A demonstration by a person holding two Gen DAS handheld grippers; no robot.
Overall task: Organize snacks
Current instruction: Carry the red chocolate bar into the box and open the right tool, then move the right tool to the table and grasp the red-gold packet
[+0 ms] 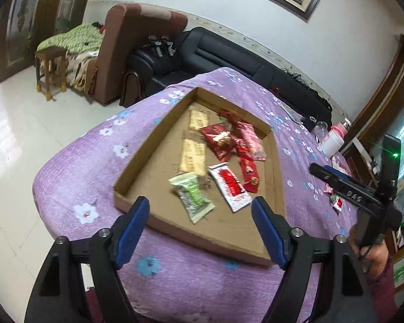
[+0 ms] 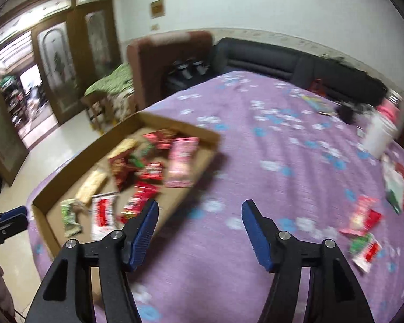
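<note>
A shallow cardboard tray (image 1: 137, 167) lies on the purple flowered tablecloth (image 1: 75, 167) and holds several snack packets. Among them are a green packet (image 1: 194, 197), a white and red one (image 1: 230, 185) and a dark red one (image 1: 219, 141). My left gripper (image 1: 200, 206) hovers over the tray's near edge, open, with nothing between its blue pads. My right gripper (image 2: 199, 207) is open and empty over bare cloth just right of the tray (image 2: 51, 188); this view is blurred. Loose packets (image 2: 362, 219) lie on the cloth to its right. The right gripper's body (image 1: 355, 196) shows at the left wrist view's right side.
A white cup (image 2: 378, 134) with a pink item behind it stands at the table's far right. A black sofa (image 1: 229, 53) and a brown armchair (image 1: 115, 53) stand beyond the table. The table edge drops to a pale tiled floor (image 1: 18, 123) on the left.
</note>
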